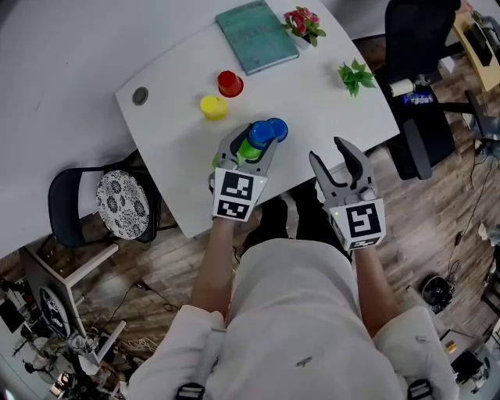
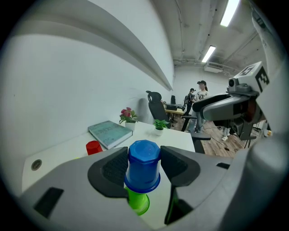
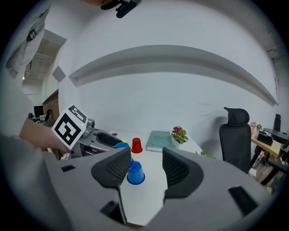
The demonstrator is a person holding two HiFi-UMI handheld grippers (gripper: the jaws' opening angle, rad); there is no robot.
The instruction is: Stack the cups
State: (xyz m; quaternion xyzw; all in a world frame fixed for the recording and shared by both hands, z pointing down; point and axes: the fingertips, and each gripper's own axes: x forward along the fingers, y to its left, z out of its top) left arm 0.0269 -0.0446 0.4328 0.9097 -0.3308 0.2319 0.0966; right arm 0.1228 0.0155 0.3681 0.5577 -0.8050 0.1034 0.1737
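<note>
On the white table (image 1: 312, 101) an upturned blue cup (image 1: 259, 134) (image 2: 143, 162) sits on top of an upturned green cup (image 1: 248, 150) (image 2: 137, 202). My left gripper (image 1: 254, 142) (image 2: 143, 153) is open, with its jaws on either side of the blue cup and close to its sides. A second blue cup (image 1: 278, 129) (image 3: 135, 173) stands upside down just to the right. Farther back are a yellow cup (image 1: 213, 107) and a red cup (image 1: 230, 83) (image 3: 136, 145). My right gripper (image 1: 328, 152) (image 3: 146, 158) hangs open and empty near the table's front edge.
A teal book (image 1: 256, 25), a flower pot (image 1: 303, 23) and a small green plant (image 1: 355, 76) stand at the back of the table. A black office chair (image 1: 418, 70) is on the right, and a chair with a patterned cushion (image 1: 121, 205) is on the left.
</note>
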